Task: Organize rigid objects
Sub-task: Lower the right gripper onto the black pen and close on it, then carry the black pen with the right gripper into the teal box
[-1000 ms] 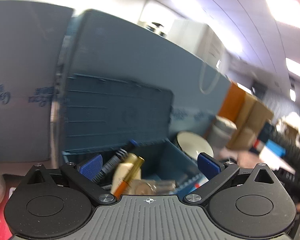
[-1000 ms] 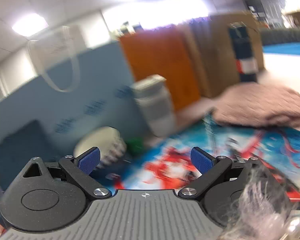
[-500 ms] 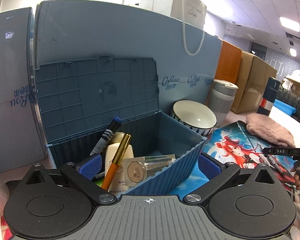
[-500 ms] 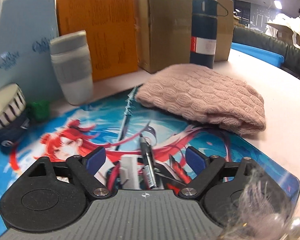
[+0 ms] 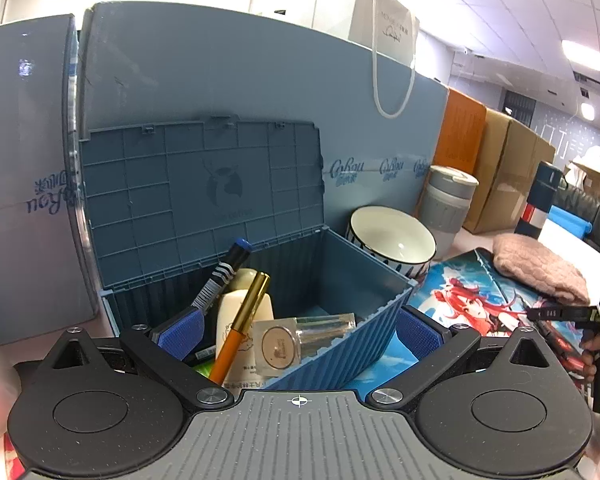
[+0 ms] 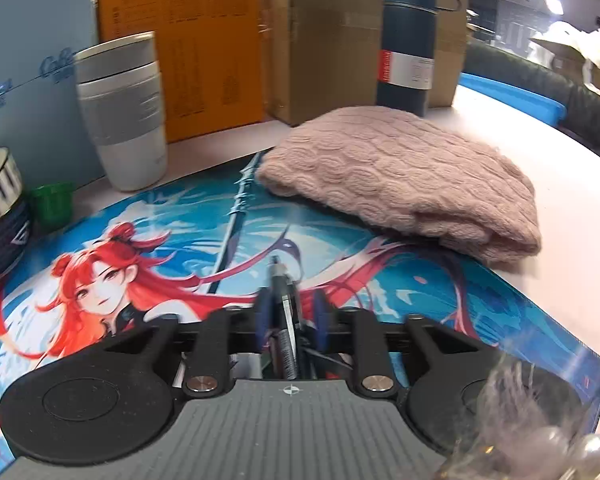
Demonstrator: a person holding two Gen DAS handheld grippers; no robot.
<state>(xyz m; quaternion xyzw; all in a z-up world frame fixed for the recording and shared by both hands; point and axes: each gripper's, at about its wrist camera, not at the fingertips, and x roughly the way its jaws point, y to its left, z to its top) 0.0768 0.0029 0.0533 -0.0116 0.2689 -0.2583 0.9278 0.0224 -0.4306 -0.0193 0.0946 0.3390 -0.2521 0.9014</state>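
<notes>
While the dark pen (image 6: pixel 281 308) lies on the printed mat (image 6: pixel 140 248), the right gripper (image 6: pixel 288 314) has just been closing, its blue pads now clamped on the barrel. Far left, the left gripper (image 5: pixel 300 332) hangs spread apart over the open blue box (image 5: pixel 340 280), holding nothing.

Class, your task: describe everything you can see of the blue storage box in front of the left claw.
The blue storage box looks like ribbed plastic. Its hinged lid stands open, leaning back against the blue partition, gridded underside showing. Inside stand a marker, a cream bottle, a gold-capped orange pen and a clear packet. A bowl sits beside it.
</notes>
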